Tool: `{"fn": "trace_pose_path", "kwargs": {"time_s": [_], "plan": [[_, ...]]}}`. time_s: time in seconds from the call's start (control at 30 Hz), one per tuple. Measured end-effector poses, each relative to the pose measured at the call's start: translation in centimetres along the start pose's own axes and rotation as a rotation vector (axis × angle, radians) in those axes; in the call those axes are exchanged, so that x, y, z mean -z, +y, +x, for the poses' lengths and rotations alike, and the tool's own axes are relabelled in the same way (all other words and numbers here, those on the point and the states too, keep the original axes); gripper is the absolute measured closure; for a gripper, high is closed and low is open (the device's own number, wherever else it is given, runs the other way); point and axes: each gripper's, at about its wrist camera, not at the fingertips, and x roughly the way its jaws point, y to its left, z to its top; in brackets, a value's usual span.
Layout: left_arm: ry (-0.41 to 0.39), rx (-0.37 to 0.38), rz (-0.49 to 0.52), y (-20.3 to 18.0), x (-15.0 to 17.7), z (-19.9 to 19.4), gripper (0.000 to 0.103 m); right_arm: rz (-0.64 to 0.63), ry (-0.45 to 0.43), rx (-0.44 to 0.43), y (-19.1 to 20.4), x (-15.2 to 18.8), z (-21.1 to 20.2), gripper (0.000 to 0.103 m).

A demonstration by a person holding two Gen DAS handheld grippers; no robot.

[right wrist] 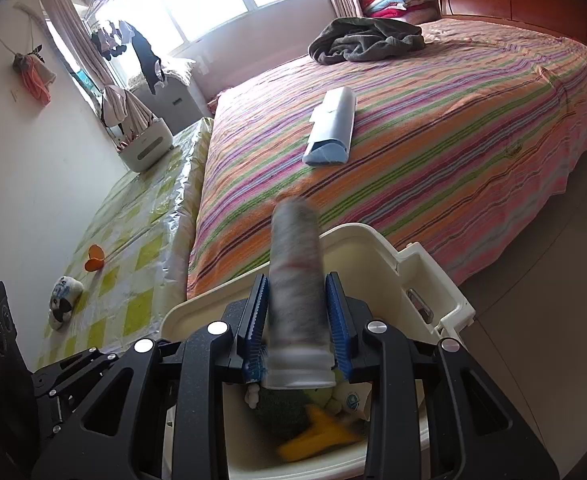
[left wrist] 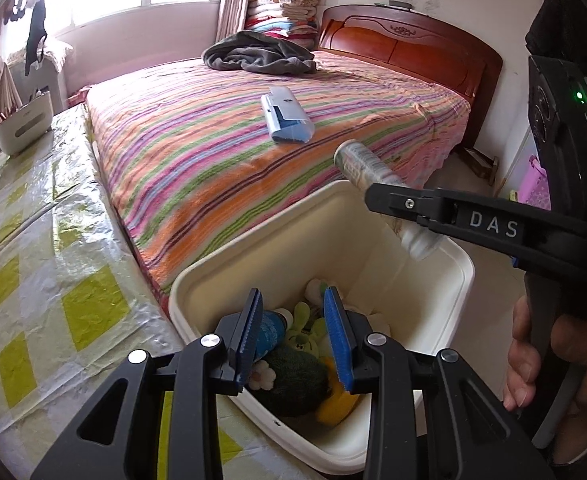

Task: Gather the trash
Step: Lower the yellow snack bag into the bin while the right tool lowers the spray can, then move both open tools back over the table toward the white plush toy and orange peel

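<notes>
A white bin (left wrist: 293,232) (right wrist: 357,232) stands on the floor against the bed. Inside it lie a green plush toy (left wrist: 305,328), a dark green round thing, something yellow and a blue-labelled bottle (left wrist: 271,330). My left gripper (left wrist: 293,300) hangs open over the bin's near side with nothing between its pads. My right gripper (left wrist: 385,200) (right wrist: 297,280) is shut on a slim grey-labelled bottle (left wrist: 363,164) (right wrist: 295,264) above the bin's far rim. The bottle's white cap end tilts down, and it looks blurred in the right wrist view. A light-blue box (left wrist: 287,120) (right wrist: 331,128) lies on the bed.
The striped bed (left wrist: 213,152) bears a grey blanket (left wrist: 259,54). Left of it a table with a yellow-checked cover (left wrist: 53,260) holds an orange cup (right wrist: 95,258), a small plush figure (right wrist: 63,300) and a white caddy (left wrist: 23,124). A hand (left wrist: 533,360) grips the right tool.
</notes>
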Motion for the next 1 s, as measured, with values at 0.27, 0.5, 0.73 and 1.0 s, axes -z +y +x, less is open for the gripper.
{"fn": "trace_pose_path", "kwargs": {"time_s": [0.27,0.5,0.73,1.0], "plan": [[-0.065,-0.031,-0.046,2.1,0.4,-2.5,0.035,-0.018,0.008,-0.001,0.7,0.1,0.4,0.073],[-0.078,-0.047,-0.090,4.5,0.7,-4.2,0.034,-0.027,0.007,-0.008,1.7,-0.1,0.6,0.072],[-0.079,-0.073,-0.099,6.2,1.4,-5.0,0.034,-0.053,0.013,-0.037,4.4,-0.2,1.2,0.056],[-0.083,-0.119,-0.124,9.6,2.5,-6.7,0.034,-0.094,0.013,-0.059,8.1,-0.1,2.2,0.037]]}}
